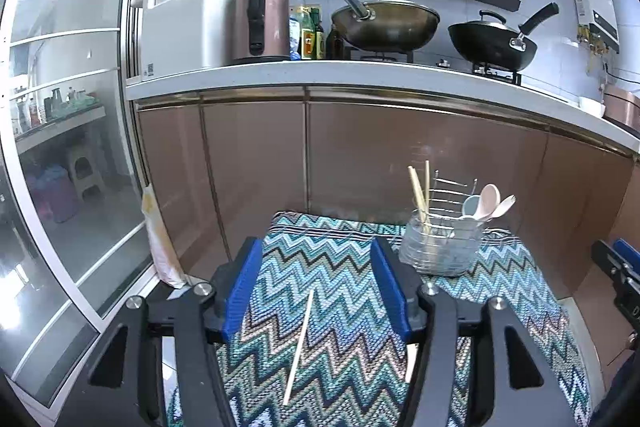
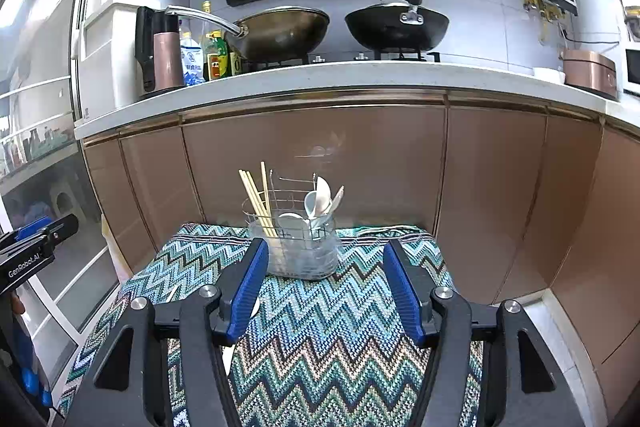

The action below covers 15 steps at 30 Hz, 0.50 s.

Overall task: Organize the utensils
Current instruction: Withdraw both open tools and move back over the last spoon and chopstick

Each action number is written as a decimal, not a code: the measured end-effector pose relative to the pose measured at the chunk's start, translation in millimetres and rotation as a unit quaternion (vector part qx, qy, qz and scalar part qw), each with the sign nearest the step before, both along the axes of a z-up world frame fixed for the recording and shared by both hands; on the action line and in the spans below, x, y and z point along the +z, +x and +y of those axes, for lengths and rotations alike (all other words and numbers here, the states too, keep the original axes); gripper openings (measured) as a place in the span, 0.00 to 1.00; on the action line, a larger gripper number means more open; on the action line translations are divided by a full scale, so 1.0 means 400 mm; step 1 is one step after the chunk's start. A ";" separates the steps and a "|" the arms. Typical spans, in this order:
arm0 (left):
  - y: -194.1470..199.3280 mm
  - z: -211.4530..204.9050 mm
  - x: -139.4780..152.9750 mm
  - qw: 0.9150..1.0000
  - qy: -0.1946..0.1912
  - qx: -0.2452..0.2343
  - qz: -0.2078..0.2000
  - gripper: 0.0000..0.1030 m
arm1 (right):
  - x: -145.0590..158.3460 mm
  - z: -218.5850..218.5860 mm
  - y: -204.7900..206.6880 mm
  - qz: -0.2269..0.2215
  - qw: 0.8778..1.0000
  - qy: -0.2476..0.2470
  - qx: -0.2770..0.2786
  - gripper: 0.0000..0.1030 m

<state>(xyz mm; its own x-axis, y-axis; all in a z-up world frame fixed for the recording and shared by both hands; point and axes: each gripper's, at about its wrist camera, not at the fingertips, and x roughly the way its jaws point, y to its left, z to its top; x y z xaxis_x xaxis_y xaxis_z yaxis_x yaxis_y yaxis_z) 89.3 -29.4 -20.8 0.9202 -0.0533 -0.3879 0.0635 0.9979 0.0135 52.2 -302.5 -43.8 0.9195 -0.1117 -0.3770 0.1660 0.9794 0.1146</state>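
Note:
A wire utensil holder (image 1: 440,247) (image 2: 304,247) stands at the far side of a zigzag-patterned cloth (image 1: 500,267) (image 2: 328,327). Upright in it are wooden chopsticks (image 1: 418,195) (image 2: 256,199) and pale spoons (image 1: 486,205) (image 2: 320,201). One loose chopstick (image 1: 298,347) lies on the cloth between the fingers of my left gripper (image 1: 316,245), which is open and untouched by it. A second pale utensil (image 1: 411,363) shows partly behind its right finger. My right gripper (image 2: 326,247) is open, facing the holder, with a white utensil (image 2: 254,307) half hidden by its left finger.
Brown cabinet fronts (image 2: 320,155) rise right behind the cloth, under a white counter (image 1: 360,75) with two woks, a kettle and bottles. A glass sliding door (image 1: 72,147) fills the left. A paper bag (image 1: 156,235) leans by the cabinet's left corner.

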 end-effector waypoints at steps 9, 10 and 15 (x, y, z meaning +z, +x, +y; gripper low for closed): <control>-0.015 0.017 -0.039 1.000 0.015 0.011 0.024 0.57 | -0.070 -0.002 -0.020 0.045 0.999 -0.002 0.008 0.68; -0.016 0.018 -0.045 0.999 0.017 0.011 0.027 0.57 | -0.079 0.000 -0.023 0.050 0.999 -0.001 0.010 0.68; -0.017 0.015 -0.072 0.999 0.026 0.014 0.040 0.57 | -0.125 -0.006 -0.037 0.073 0.997 0.012 0.016 0.71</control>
